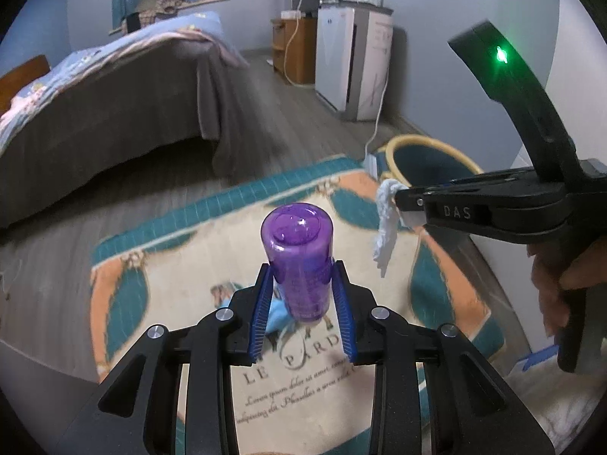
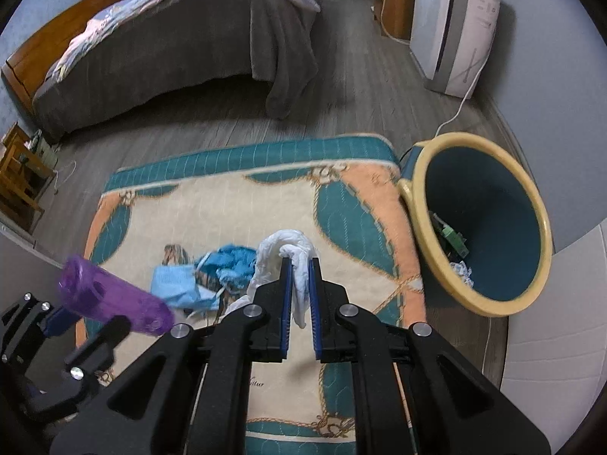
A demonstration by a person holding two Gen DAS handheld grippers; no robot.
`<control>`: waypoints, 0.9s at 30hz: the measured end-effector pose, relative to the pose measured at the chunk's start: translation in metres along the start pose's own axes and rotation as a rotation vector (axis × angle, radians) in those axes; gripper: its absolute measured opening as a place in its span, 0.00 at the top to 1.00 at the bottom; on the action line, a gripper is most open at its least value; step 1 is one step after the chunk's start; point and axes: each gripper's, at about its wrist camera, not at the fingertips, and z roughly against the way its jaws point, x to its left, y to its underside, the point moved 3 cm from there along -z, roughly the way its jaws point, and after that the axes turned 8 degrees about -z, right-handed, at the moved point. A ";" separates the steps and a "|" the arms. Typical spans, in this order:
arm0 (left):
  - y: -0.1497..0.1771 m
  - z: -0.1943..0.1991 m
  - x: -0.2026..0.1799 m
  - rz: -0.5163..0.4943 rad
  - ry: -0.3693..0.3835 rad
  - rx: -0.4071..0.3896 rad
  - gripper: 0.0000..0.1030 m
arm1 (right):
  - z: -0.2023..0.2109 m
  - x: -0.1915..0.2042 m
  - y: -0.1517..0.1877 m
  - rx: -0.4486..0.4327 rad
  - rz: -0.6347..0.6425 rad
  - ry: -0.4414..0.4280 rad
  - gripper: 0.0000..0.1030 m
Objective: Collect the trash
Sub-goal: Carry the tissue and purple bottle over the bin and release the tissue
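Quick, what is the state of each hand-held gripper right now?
Left hand-held gripper: closed on the purple bottle.
Right hand-held gripper: closed on the white crumpled tissue.

From my seat it's just a bedroom: patterned rug (image 2: 235,204) in teal, peach and cream dead center, bed (image 2: 182,41) with a grey blanket up around 11 o'clock, white appliance (image 2: 455,26) at 1 o'clock with a cord trailing over the wood floor (image 2: 353,87), wooden cabinet (image 1: 294,47) behind it.
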 end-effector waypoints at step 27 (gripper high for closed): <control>-0.082 -0.026 -0.038 -0.076 0.059 -0.020 0.68 | 0.063 -0.102 -0.071 -0.163 -0.154 -0.034 0.92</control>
